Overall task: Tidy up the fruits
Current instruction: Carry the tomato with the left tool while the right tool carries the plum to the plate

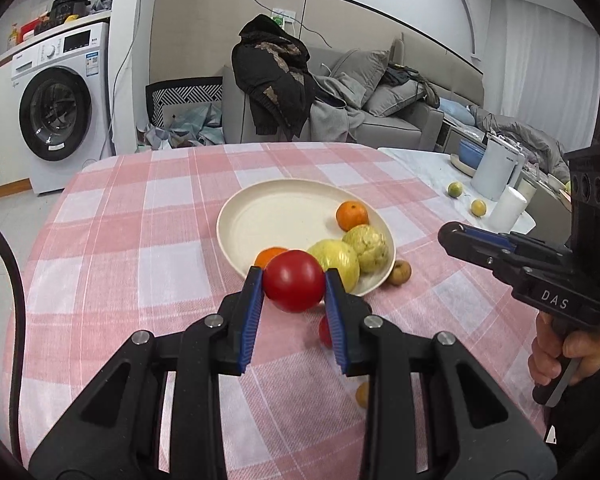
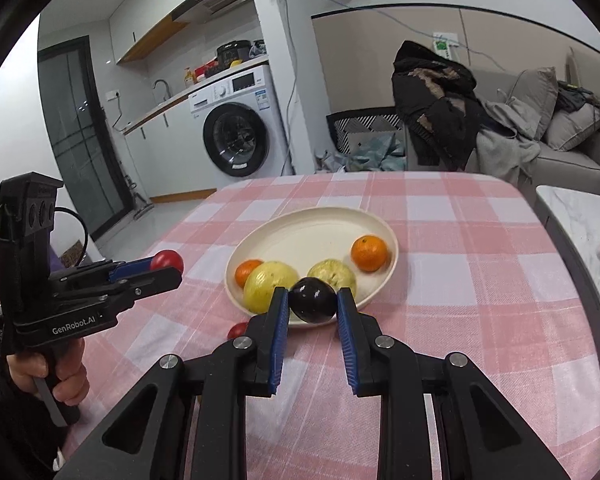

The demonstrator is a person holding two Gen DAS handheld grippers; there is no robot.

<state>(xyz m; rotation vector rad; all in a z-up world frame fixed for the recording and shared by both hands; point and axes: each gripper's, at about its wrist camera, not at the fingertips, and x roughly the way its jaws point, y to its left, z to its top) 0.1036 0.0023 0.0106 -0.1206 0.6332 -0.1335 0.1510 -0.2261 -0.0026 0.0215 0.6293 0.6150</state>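
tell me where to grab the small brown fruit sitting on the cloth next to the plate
Grip the small brown fruit across its round middle, coming from above on the side away from the plate. It sits on the cloth right against the rim, so one finger would need the narrow gap there. Both grippers are full now.

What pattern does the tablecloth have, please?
The tablecloth has a pink and white check, seen best in the left wrist view.
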